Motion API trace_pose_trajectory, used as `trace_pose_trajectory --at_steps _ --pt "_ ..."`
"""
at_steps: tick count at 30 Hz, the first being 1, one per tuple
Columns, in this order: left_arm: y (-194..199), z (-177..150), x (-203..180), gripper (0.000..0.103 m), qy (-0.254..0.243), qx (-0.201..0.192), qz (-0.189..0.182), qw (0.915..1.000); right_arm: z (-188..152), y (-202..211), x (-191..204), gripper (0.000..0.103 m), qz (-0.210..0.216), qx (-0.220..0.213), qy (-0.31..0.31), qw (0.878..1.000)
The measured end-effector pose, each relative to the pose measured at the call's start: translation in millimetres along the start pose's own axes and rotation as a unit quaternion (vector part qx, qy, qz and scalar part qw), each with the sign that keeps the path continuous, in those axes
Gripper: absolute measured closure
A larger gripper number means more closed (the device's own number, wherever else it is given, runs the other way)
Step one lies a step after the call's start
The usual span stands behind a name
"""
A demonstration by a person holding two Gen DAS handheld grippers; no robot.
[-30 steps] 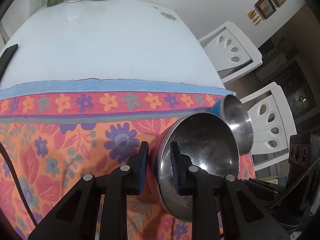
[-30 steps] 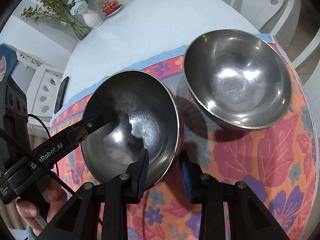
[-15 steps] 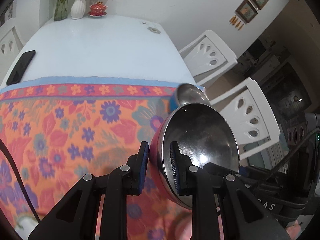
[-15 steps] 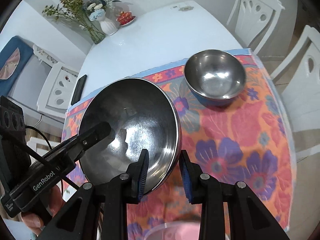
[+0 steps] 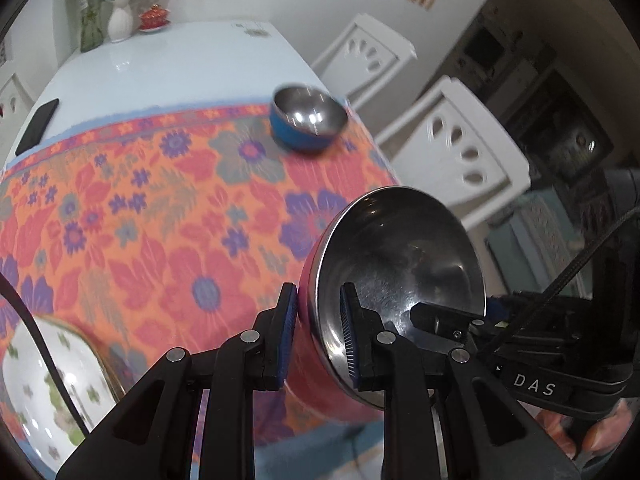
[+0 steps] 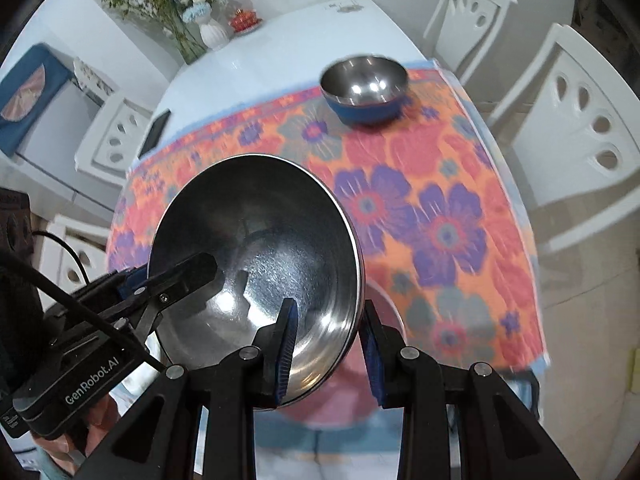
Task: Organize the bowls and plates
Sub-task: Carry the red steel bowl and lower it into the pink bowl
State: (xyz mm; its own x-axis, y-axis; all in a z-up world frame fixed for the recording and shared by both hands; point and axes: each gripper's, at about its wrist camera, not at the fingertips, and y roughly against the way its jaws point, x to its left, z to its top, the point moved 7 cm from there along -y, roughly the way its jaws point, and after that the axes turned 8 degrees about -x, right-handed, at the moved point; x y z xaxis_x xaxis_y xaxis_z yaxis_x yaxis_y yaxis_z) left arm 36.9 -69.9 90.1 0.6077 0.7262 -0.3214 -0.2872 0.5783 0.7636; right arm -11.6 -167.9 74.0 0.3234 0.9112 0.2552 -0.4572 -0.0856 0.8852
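Layout of the table. A large bowl [image 6: 256, 256] is held above the near edge of the cloth [image 6: 432, 216], with the left gripper [image 5: 318, 336] clamped across its left rim and the right gripper [image 6: 326, 344] astride its right rim. A small bowl [image 6: 364, 88] stands on the cloth's far right corner. A patterned plate [image 5: 44, 392] lies at the near left. Beyond the cloth, on the bare table [image 5: 168, 68], a phone [image 5: 38, 126] rests at the left edge and a vase [image 6: 214, 34] stands at the far end. Two chairs [image 6: 580, 128] flank the right side.
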Motion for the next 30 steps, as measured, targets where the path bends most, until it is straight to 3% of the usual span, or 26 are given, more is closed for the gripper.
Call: trace_pose_trajectory --at_steps 5,11,30 --pt "-7 -32 -6 0.085 0.013 0.027 -0.008 0.9995 -38 -8 -17 0.072 -0.016 0.032 -0.012 0.999" --pt "-10 -46 -17 0.085 -0.002 0.032 0.002 0.9995 -55 -13 -25 0.072 -0.035 0.039 -0.005 0.999" --pt "-9 -36 16 0.083 0.038 0.022 0.019 0.9988 -53 -16 -43 0.072 -0.002 0.048 -0.049 0.998"
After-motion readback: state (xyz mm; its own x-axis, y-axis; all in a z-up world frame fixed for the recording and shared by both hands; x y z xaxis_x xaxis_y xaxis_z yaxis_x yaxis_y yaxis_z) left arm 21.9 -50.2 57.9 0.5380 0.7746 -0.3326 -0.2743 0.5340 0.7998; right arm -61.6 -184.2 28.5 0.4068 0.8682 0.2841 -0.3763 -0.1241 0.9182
